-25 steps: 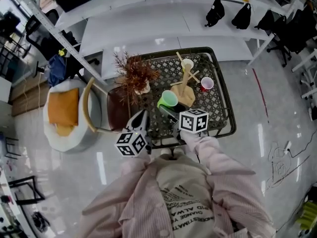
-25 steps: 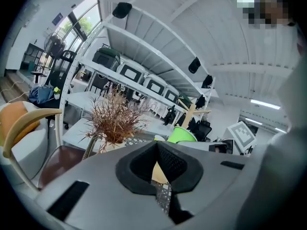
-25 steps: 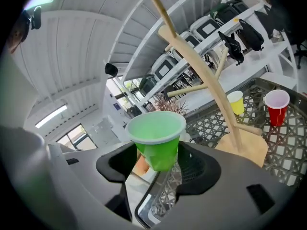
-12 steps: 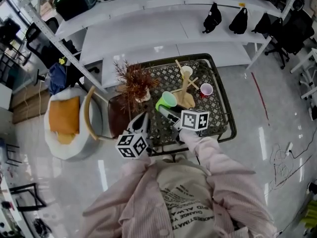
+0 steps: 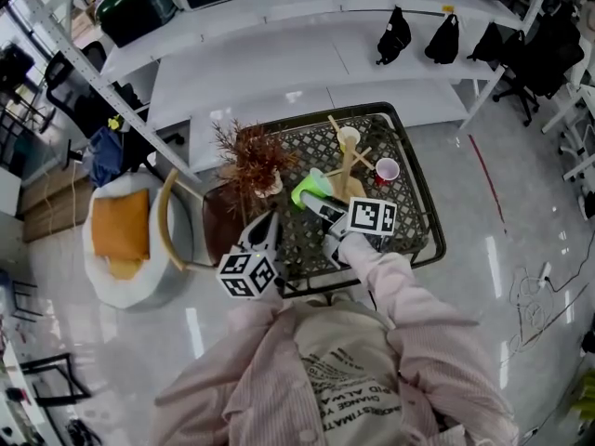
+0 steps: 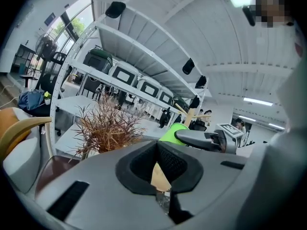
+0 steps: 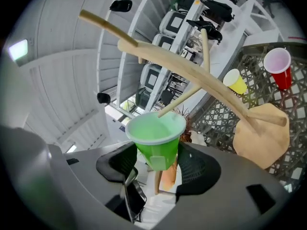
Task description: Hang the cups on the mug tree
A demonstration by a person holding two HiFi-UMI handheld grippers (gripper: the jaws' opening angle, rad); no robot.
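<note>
The wooden mug tree (image 5: 346, 170) stands on the wire-mesh table (image 5: 423, 214). A yellow cup (image 5: 350, 138) hangs on one of its upper pegs, and a red cup (image 5: 387, 170) stands on the mesh to its right. My right gripper (image 5: 318, 203) is shut on the green cup (image 5: 311, 190), which lies tipped on its side just left of the tree. In the right gripper view the green cup (image 7: 158, 140) sits between the pads, and a peg of the mug tree (image 7: 192, 71) reaches to its rim. My left gripper (image 5: 265, 226) hovers at the table's near left, shut and holding nothing.
A dried plant (image 5: 256, 154) in a pale vase stands on the table's left part. A brown seat (image 5: 218, 214) and a white round chair with an orange cushion (image 5: 119, 219) lie to the left. White shelving (image 5: 279, 49) with black bags runs behind the table.
My right gripper has rolled, so the green cup's mouth no longer faces up. It has also edged up toward the tree. The left gripper has barely moved.
</note>
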